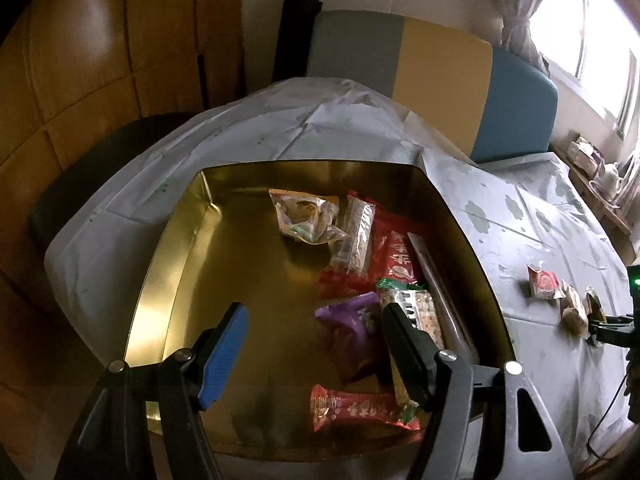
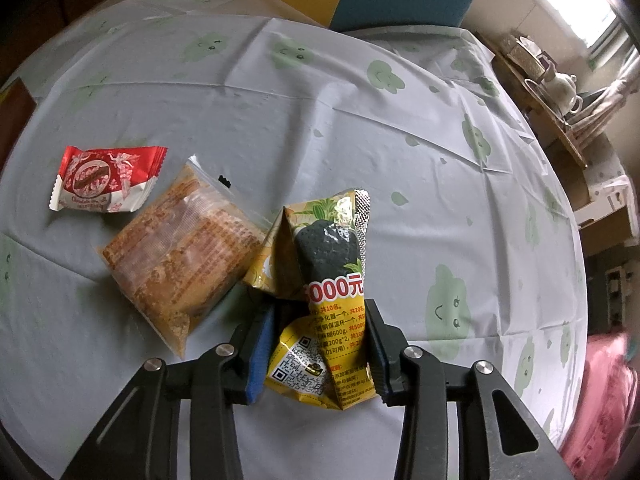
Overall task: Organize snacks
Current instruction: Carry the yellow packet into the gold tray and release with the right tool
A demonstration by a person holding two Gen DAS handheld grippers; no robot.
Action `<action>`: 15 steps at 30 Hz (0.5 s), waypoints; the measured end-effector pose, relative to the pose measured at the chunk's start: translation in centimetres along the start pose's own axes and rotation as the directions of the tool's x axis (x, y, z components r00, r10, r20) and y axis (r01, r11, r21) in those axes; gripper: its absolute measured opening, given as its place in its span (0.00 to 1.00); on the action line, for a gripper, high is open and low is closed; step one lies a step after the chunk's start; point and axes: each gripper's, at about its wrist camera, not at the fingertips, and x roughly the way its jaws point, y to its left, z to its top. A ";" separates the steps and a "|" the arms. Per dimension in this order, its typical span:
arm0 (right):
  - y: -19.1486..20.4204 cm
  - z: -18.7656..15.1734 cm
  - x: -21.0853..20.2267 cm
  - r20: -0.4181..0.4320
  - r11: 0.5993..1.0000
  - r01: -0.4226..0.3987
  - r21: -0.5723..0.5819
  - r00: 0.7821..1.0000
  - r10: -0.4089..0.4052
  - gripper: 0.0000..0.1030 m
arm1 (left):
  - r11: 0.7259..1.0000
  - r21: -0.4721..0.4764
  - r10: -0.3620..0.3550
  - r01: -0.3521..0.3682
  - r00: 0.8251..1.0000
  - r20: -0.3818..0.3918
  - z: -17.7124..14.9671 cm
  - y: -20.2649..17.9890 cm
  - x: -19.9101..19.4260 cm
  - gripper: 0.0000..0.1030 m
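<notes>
Right gripper (image 2: 320, 354) is clenching the yellow snack pack (image 2: 326, 292) lower centre, left gripper (image 1: 316, 344) hanging released over tin (image 1: 160, 248); crinkly wrapper risks slipping.

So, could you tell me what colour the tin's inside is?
Shiny gold, seen best from the left wrist.

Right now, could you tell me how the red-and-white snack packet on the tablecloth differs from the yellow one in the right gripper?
The red-and-white packet lies flat and free; the yellow packet is crumpled, pinched in the right gripper. The red-and-white one looks smaller and squarish, the yellow one longer. Both are sealed snacks outside the gold tin.
</notes>
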 end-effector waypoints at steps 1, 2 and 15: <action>0.0 0.0 0.0 0.000 1.000 -0.001 0.000 1.000 0.001 0.40 | 1.000 0.006 0.004 -0.004 1.000 0.004 -0.1 0.0 -0.1 0.68; 0.0 0.0 0.0 0.000 1.000 -0.004 0.000 1.000 0.004 0.40 | 1.000 0.008 0.005 -0.005 1.000 0.004 -0.1 0.1 -0.1 0.68; -0.9 0.9 -5.2 0.086 0.991 -0.115 0.073 0.990 0.109 0.38 | 1.000 -0.025 0.008 -0.007 1.000 0.004 -0.4 1.5 0.1 0.68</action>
